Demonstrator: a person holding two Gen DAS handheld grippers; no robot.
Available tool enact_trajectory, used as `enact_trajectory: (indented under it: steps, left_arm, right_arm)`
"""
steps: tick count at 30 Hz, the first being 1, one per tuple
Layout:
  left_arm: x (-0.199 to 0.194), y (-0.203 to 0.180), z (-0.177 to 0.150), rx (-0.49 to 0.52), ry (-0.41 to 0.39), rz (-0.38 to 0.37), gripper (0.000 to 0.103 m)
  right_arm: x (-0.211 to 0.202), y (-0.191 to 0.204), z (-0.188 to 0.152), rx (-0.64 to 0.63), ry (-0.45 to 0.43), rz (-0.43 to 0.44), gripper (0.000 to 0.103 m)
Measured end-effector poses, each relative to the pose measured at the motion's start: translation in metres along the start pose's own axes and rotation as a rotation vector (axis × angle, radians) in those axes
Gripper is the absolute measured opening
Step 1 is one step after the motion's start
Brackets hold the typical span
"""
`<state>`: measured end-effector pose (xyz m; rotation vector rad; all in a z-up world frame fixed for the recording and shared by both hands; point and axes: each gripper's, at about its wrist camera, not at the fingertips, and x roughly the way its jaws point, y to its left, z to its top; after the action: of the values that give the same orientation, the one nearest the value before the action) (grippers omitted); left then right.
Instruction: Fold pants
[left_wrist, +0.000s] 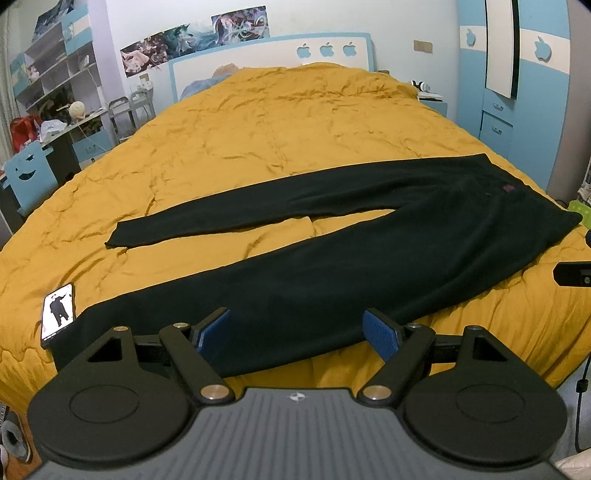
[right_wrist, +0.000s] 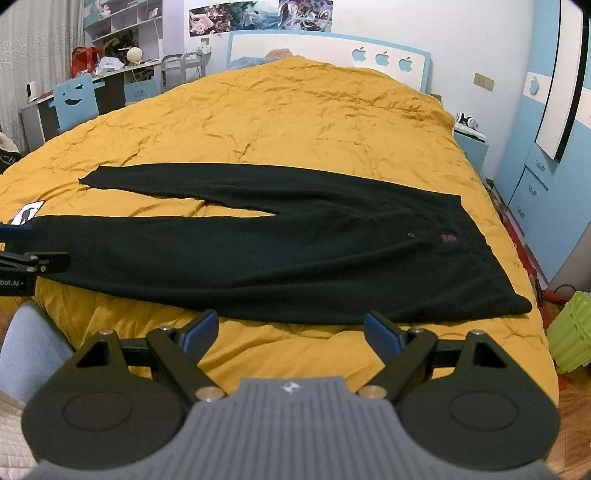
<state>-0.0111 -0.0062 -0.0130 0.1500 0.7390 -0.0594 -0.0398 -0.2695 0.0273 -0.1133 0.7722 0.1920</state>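
Black pants (left_wrist: 332, 266) lie spread flat on the yellow quilt (left_wrist: 258, 140), legs apart and pointing left, waist at the right. In the right wrist view the pants (right_wrist: 258, 251) show a small red label near the waist. My left gripper (left_wrist: 297, 332) is open and empty, hovering just above the near leg's lower part. My right gripper (right_wrist: 291, 332) is open and empty, over the quilt (right_wrist: 295, 118) just in front of the pants' near edge, near the waist end. Each gripper shows at the edge of the other's view.
A phone (left_wrist: 58, 310) with a white case lies on the quilt by the near leg's cuff. A desk, blue chair (right_wrist: 75, 99) and shelves stand left of the bed. A green basket (right_wrist: 572, 332) sits on the floor at the right. Blue wardrobes (left_wrist: 535, 92) stand right.
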Motion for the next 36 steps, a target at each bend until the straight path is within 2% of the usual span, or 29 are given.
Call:
enact_trajectory:
  steps: [3,5,7,11,13,14,17,20,22,25,27,29,31,34,36]
  left_arm:
    - [0.002,0.001,-0.001,0.020,-0.004,-0.014,0.094]
    - [0.005,0.001,-0.005,0.081,-0.030,-0.030,0.093]
    - [0.010,0.005,-0.011,0.163,-0.050,-0.047,0.087]
    - [0.021,0.016,-0.025,0.269,-0.055,-0.062,0.084]
    - [0.027,0.018,-0.037,0.342,-0.037,-0.032,0.084]
    - [0.031,0.018,-0.044,0.379,-0.028,-0.009,0.083]
    - [0.047,0.024,-0.061,0.439,0.029,0.102,0.076]
    - [0.065,0.033,-0.073,0.470,0.070,0.197,0.072]
    - [0.076,0.033,-0.076,0.531,0.075,0.267,0.072]
    - [0.087,0.026,-0.080,0.642,0.063,0.316,0.072]
    - [0.089,0.022,-0.078,0.660,0.064,0.305,0.060]
    - [0.089,0.021,-0.072,0.616,0.077,0.262,0.038]
    - [0.085,0.026,-0.066,0.546,0.079,0.224,0.024]
    - [0.076,0.034,-0.057,0.449,0.096,0.176,0.009]
    - [0.071,0.039,-0.047,0.391,0.095,0.158,0.004]
  right_arm:
    - [0.003,-0.001,-0.001,0.001,0.003,0.003,0.082]
    - [0.004,-0.004,-0.001,-0.006,-0.007,0.011,0.082]
    - [0.004,-0.010,-0.001,-0.037,-0.039,0.011,0.082]
    - [0.011,-0.036,-0.003,-0.131,-0.118,-0.059,0.080]
    - [0.018,-0.051,-0.004,-0.163,-0.124,-0.098,0.074]
    - [0.023,-0.059,-0.005,-0.182,-0.114,-0.122,0.064]
    - [0.038,-0.085,-0.009,-0.247,-0.089,-0.180,0.046]
    - [0.056,-0.110,-0.013,-0.335,-0.043,-0.230,0.041]
    - [0.065,-0.125,-0.016,-0.382,-0.024,-0.242,0.039]
    - [0.077,-0.146,-0.016,-0.475,0.014,-0.267,0.038]
    - [0.084,-0.158,-0.018,-0.554,0.034,-0.256,0.038]
    - [0.089,-0.166,-0.022,-0.654,0.060,-0.253,0.038]
    - [0.095,-0.176,-0.026,-0.736,0.092,-0.256,0.038]
    - [0.104,-0.186,-0.029,-0.838,0.128,-0.250,0.038]
    - [0.111,-0.194,-0.031,-0.903,0.168,-0.233,0.038]
